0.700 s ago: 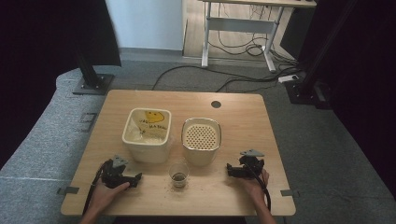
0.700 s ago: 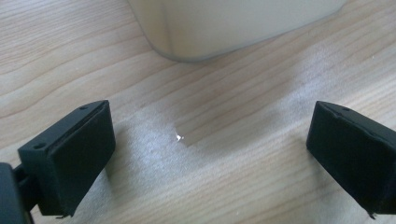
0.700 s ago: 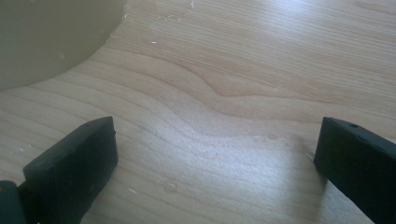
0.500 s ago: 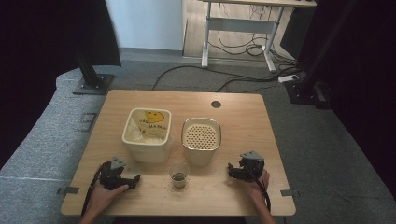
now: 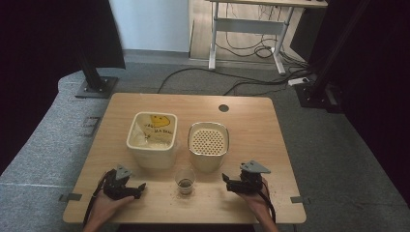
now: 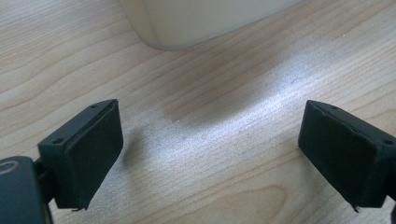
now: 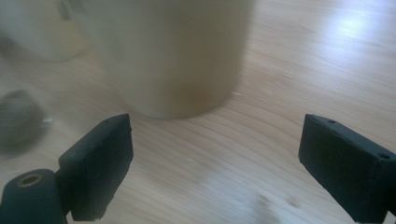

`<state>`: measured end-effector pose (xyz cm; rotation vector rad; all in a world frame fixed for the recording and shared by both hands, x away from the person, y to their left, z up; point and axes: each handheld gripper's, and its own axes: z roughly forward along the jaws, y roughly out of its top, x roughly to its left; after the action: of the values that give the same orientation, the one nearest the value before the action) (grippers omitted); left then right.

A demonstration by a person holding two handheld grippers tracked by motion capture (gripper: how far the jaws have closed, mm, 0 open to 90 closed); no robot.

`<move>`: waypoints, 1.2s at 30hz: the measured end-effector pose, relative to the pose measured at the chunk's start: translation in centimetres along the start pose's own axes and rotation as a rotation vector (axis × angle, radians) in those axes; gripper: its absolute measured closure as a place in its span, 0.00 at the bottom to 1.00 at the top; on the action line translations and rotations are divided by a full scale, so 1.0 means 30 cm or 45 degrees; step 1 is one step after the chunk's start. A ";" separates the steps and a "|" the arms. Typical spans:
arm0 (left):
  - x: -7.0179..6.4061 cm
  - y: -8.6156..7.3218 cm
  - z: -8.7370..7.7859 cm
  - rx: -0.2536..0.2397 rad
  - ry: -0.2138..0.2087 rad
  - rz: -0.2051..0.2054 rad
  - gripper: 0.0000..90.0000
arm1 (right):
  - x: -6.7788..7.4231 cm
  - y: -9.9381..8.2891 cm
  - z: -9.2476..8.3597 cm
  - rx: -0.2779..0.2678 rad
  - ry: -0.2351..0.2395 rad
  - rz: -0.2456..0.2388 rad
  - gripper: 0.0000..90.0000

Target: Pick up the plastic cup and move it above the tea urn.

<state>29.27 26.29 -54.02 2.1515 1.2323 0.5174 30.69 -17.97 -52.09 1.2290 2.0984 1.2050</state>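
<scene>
My left gripper (image 5: 140, 185): jaws wide apart, nothing between them, bare wood under the pads (image 6: 88, 154).
My right gripper (image 5: 225, 178): jaws wide apart as well, holding nothing, resting low on the table (image 5: 270, 145).
Small glass cup (image 5: 184, 180): stands between my two grippers, apart from both, with something dark at its bottom; in my right gripper view it is the blurred shape off to the left (image 7: 18, 119).
Perforated-lid container (image 5: 208, 145): just ahead of my right gripper, close in front of the jaws (image 7: 173, 60).
Open tub (image 5: 151, 139): ahead of my left gripper, its corner just past the jaws (image 6: 196, 23); a bag with a yellow print lies inside.
Risk, cup: I judge it light and narrow; a fast sideways approach from either gripper could knock it over and scatter the dark contents.
Risk, container: it stands near the cup, so a wide jaw could bump it while I close in.
Risk, grip: too hard a squeeze might crack or pop the cup out.
Count: one cup, one lidded container, one open tub, two grippers.
</scene>
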 end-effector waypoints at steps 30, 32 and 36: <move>0.000 -0.010 -0.015 -0.003 -0.058 -0.057 0.13 | 0.391 0.037 0.174 0.030 0.462 -0.169 0.18; 0.002 -0.010 -0.015 -0.005 -0.064 -0.060 0.13 | 0.398 0.040 0.198 0.032 0.459 -0.164 0.20; 0.002 -0.006 -0.013 -0.007 -0.067 -0.065 0.14 | 0.408 0.054 0.229 0.022 0.468 -0.163 0.28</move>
<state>28.95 26.55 -53.85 2.1100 1.2518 0.4388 29.97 -3.93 -53.63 0.9157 2.4081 1.4432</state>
